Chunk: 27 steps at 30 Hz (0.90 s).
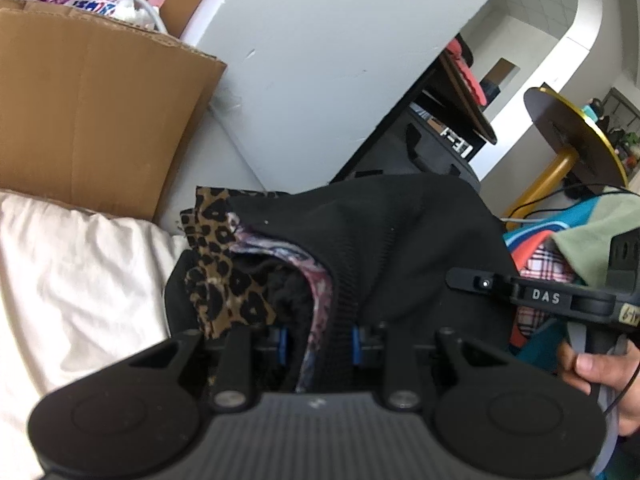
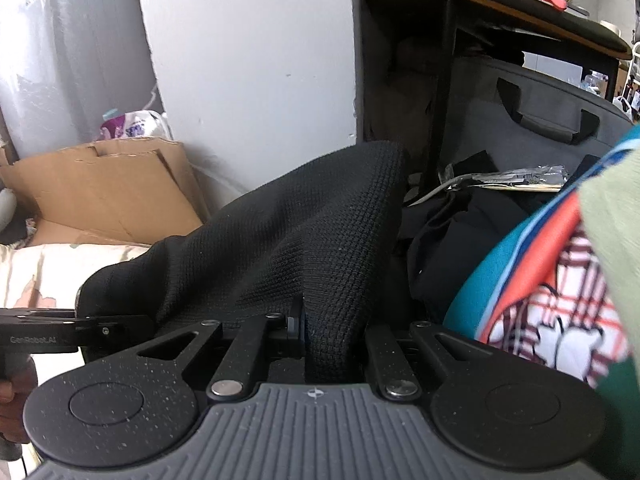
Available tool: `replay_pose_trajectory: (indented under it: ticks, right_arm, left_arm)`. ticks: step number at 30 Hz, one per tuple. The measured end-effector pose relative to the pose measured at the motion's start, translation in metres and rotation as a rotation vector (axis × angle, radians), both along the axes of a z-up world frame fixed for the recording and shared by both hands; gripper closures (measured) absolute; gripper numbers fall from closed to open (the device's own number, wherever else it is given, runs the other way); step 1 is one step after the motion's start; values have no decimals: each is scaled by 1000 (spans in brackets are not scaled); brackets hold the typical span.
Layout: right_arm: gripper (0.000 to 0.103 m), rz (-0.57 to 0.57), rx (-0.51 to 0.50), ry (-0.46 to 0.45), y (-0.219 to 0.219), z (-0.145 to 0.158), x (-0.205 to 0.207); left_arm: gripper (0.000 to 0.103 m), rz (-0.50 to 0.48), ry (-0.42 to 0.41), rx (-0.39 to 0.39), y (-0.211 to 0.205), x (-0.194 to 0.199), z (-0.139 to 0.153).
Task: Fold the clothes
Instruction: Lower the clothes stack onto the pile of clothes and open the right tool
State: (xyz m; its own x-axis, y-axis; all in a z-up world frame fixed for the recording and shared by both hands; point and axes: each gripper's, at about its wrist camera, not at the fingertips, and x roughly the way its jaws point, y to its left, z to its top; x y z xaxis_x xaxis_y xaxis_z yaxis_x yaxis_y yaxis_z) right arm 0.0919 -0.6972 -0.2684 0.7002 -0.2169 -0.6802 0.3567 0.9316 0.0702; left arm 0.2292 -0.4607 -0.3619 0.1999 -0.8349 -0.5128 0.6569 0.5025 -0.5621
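Note:
A black knit garment (image 1: 400,232) hangs bunched between both grippers, above cream bedding (image 1: 68,272). My left gripper (image 1: 319,346) is shut on its ribbed edge, where a pink patterned lining (image 1: 316,280) shows. A leopard-print cloth (image 1: 224,280) hangs out beside that edge. In the right wrist view the same black garment (image 2: 300,232) rises as a tent from my right gripper (image 2: 308,330), which is shut on a pinched fold of it. A person's hand (image 1: 592,368) holds the right gripper's handle.
A cardboard box (image 1: 92,112) stands at the back left, against a white pillar (image 1: 320,60). To the right lies a pile of clothes (image 2: 560,300) in teal, orange, plaid and pale green. Behind it sit a grey bag (image 2: 540,120) and a dark shelf (image 2: 500,4).

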Motion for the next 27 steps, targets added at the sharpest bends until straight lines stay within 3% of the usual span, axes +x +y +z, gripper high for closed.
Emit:
replay_pose_trajectory:
  ticks: [11, 15, 20, 21, 24, 27]
  right_arm:
    - [88, -51, 20, 32, -33, -42, 39]
    - [87, -112, 78, 11, -48, -55, 52]
    - [85, -112, -57, 90, -46, -62, 77]
    - [77, -106, -95, 109, -45, -63, 82]
    - [77, -87, -212, 161, -43, -63, 91]
    - [77, -118, -268, 168, -43, -58, 93]
  left_arm:
    - [74, 71, 88, 27, -17, 24, -28]
    - [73, 89, 126, 36, -17, 29, -39]
    - [72, 96, 156, 47, -17, 32, -45]
    - [72, 96, 159, 49, -18, 33, -45]
    - [72, 95, 156, 57, -20, 32, -45]
    - [72, 92, 151, 63, -21, 31, -44]
